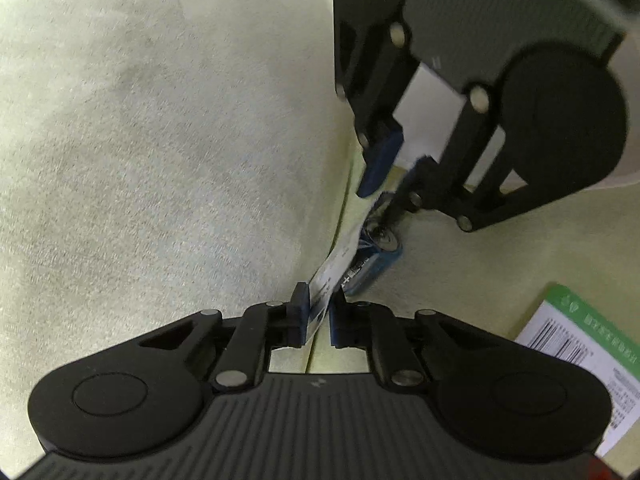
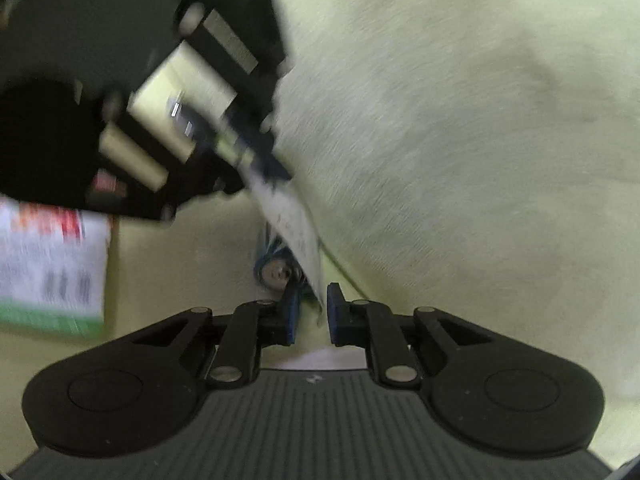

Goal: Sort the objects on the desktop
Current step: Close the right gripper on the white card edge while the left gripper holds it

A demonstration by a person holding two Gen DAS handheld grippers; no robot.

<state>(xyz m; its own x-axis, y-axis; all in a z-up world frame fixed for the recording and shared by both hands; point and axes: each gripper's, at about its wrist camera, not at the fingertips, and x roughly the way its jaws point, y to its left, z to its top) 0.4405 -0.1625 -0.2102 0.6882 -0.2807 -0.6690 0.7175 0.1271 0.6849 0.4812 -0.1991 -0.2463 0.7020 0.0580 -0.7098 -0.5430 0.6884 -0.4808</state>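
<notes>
A battery pack, blue cells on a white printed card, lies along the seam between the pale green tabletop and a white cloth. My left gripper is shut on the near end of its card. In the left wrist view the right gripper reaches in from the upper right at the pack's far end. In the right wrist view the battery pack shows a cell end just past the fingertips. There the right gripper stands slightly open, with only the thin card edge between its blue pads. The left gripper is blurred at upper left.
A large white cloth fills the left of the left wrist view and rises beside the pack. A green and white printed box lies on the tabletop, close to the pack; the same box shows blurred in the right wrist view.
</notes>
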